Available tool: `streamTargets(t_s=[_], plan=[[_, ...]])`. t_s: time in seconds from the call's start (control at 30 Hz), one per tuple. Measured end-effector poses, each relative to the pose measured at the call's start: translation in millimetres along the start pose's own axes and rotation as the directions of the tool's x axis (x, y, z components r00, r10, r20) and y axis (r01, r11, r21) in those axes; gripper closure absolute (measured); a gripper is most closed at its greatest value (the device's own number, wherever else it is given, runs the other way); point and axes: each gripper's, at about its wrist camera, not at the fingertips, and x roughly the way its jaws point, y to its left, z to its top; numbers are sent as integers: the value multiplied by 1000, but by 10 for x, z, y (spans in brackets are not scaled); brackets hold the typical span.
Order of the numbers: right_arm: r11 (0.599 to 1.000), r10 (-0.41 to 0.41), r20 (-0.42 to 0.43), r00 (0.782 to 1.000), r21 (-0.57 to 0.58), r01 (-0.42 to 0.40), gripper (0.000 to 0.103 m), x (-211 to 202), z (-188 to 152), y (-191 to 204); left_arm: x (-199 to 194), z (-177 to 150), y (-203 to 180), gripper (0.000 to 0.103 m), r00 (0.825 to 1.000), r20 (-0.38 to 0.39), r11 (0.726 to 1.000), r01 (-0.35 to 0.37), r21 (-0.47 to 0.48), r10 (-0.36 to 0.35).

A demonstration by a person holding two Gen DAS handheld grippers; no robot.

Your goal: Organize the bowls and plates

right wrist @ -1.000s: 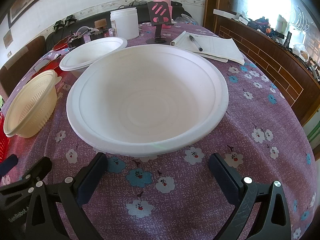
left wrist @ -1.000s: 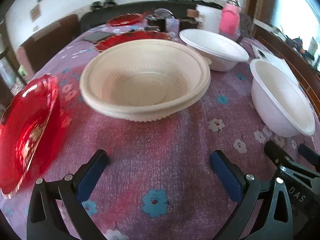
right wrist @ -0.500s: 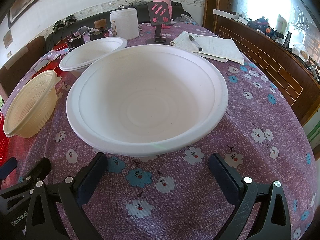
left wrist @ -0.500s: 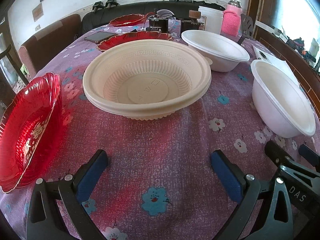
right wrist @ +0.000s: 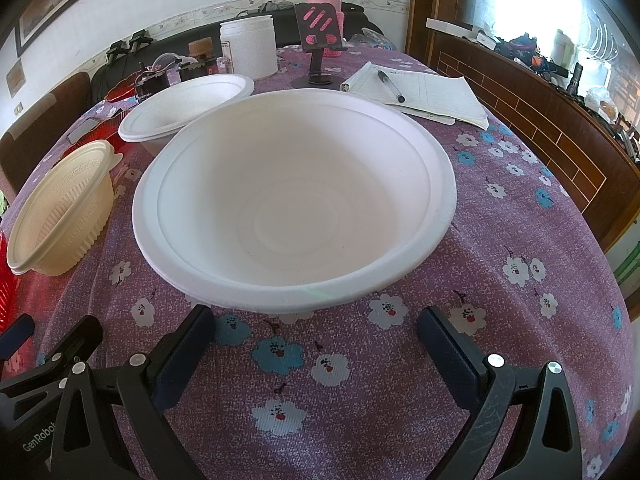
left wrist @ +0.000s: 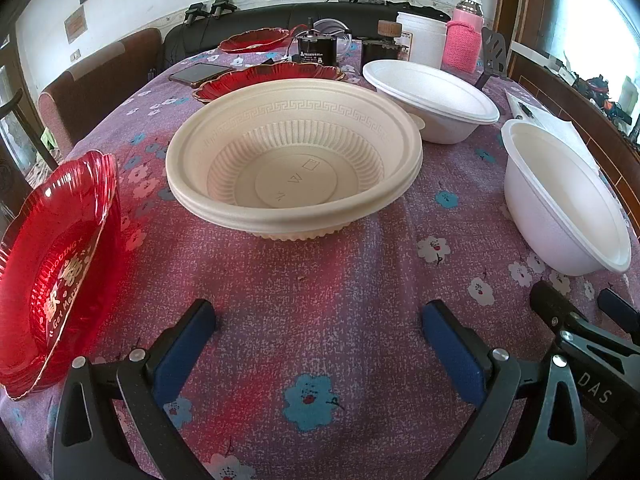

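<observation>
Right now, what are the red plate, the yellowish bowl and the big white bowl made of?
Red plate: likely clear glossy plastic; light shines through it.
Yellowish bowl: probably thin moulded plastic, with fine ribs and a stamped border.
Big white bowl: looks like matte foam or pressed pulp; hard to tell.

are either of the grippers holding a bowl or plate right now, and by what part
Nothing is held. The left gripper is open short of the cream bowl, and the right gripper is open just short of the white bowl.

Cream bowl [left wrist: 294, 160] (empty) faces spread left tool [left wrist: 320, 316].
</observation>
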Motion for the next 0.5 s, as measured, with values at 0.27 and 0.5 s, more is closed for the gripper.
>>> streamTargets(t_s=[0.27,0.5], plan=[[1000,0,0,1000,0,0,1,1,1,1,1,0,1,0,1000,0,1000,0,0,0],[1000,-4,0,1000,5,4,1,-3,-2,-7,7,6,3,0,1000,0,1000,-5,-13,5]])
